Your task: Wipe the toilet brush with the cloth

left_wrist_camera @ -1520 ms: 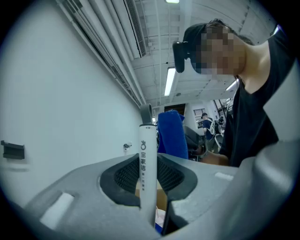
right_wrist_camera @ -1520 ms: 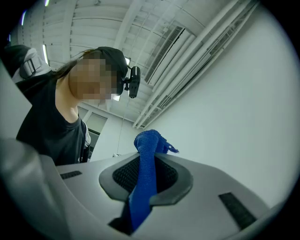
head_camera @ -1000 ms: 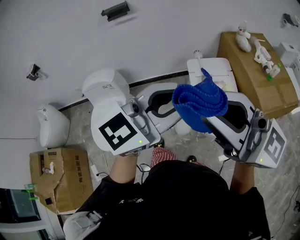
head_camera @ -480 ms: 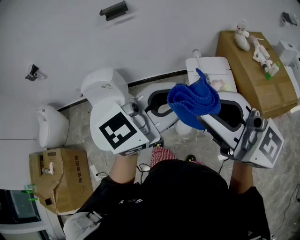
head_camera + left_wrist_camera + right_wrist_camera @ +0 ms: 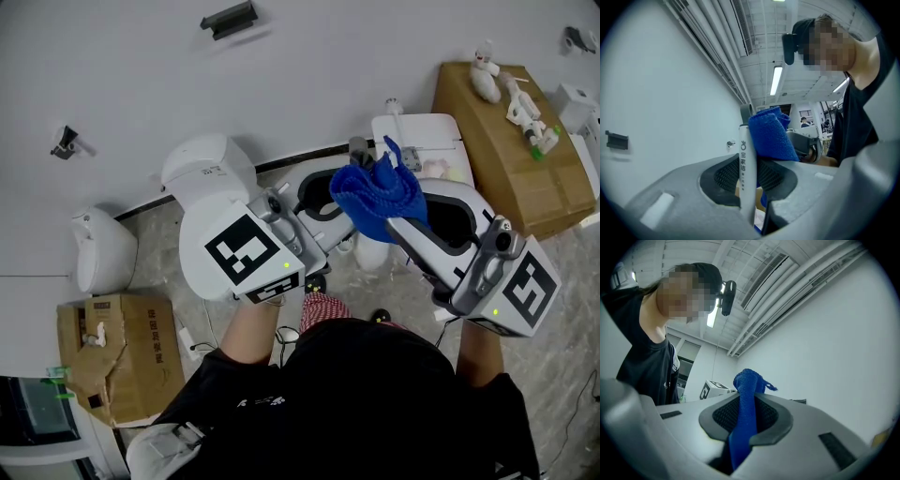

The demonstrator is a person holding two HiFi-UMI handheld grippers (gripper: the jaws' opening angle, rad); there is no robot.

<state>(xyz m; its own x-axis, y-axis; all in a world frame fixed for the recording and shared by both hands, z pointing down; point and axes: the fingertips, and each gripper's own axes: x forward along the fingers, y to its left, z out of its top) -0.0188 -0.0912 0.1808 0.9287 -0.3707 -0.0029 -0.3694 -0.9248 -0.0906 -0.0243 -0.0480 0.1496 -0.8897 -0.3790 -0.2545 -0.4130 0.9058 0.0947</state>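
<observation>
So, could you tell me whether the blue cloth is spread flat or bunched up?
Bunched up: the cloth is a crumpled wad pinched by the right gripper, beside the brush handle that the left gripper holds.

The right claw (image 5: 745,423) is clamped on a blue cloth (image 5: 747,390), which is pinched between its black ribbed pads (image 5: 723,417). The cloth rises upright from the jaws and bunches at the top. Behind, at left, leans a person (image 5: 644,366) in a black shirt with a head camera (image 5: 727,297). A white wall (image 5: 834,333) fills the right.
</observation>
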